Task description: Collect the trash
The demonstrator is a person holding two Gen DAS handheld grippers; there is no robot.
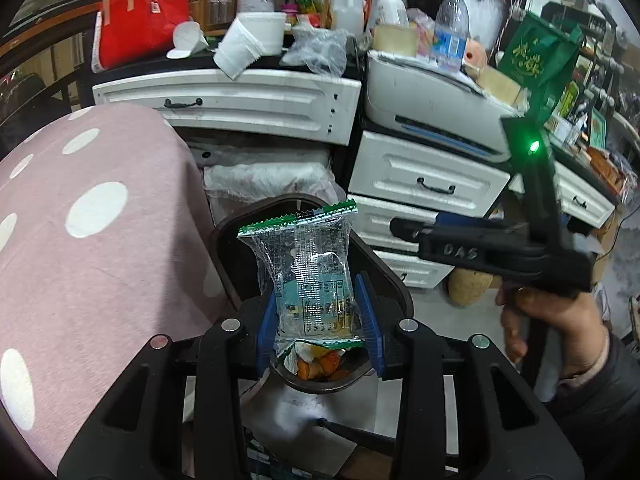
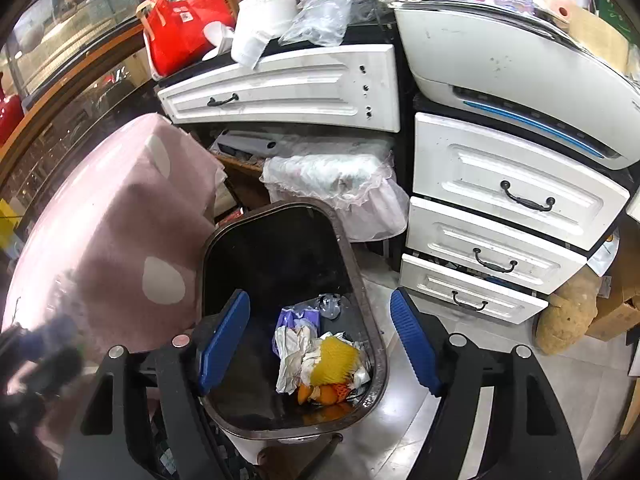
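My left gripper [image 1: 318,304] is shut on a clear snack wrapper [image 1: 308,264] with green serrated ends, its blue pads pressing the lower half. The wrapper stands upright over the dark trash bin [image 1: 382,264], where orange peels [image 1: 320,364] show below. In the right wrist view my right gripper [image 2: 319,298] stands open above the same bin [image 2: 372,320], nothing between its fingers. Inside lie crumpled paper [image 2: 292,352], a yellow piece [image 2: 332,360] and orange peels [image 2: 320,394]. A hand holds the right gripper [image 1: 408,229] at the right of the left wrist view.
A pink cloth with white dots [image 1: 92,220] covers something left of the bin. White drawers [image 2: 512,196] and a white printer [image 2: 520,76] stand to the right. A second bin with a clear liner [image 2: 336,184] sits behind. Cups, bottles and bags crowd the cabinet top [image 1: 256,40].
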